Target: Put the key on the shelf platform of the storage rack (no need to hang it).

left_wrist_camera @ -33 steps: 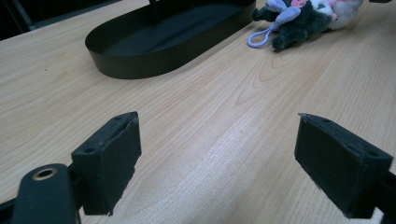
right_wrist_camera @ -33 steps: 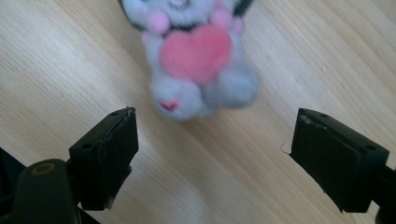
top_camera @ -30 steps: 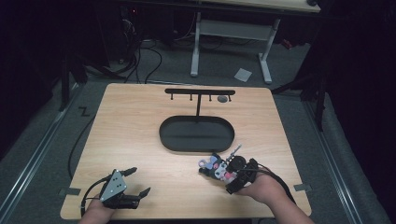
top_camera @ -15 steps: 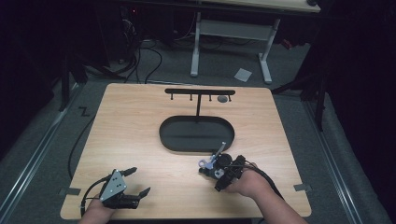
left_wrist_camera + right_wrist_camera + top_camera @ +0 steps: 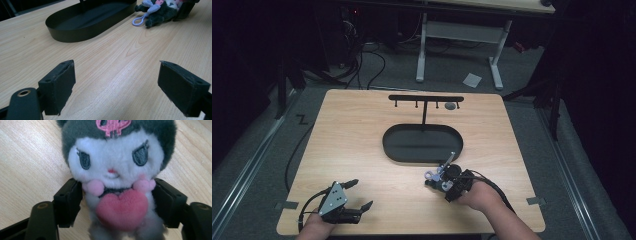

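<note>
Wooden table (image 5: 362, 145): plush toy (image 5: 115, 175) clamped between right tool (image 5: 117, 202) jaws.

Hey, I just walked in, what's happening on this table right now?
A person works two handheld grippers at a wooden table. The right gripper has its jaws closed around a small plush toy, just in front of a black oval tray that carries a hook rack. The left gripper rests open near the table's front edge, holding nothing.

The grey and white plush toy with pink heart (image 5: 117, 185) is cut at the bottom edge; its legs are perhaps hidden.
</note>
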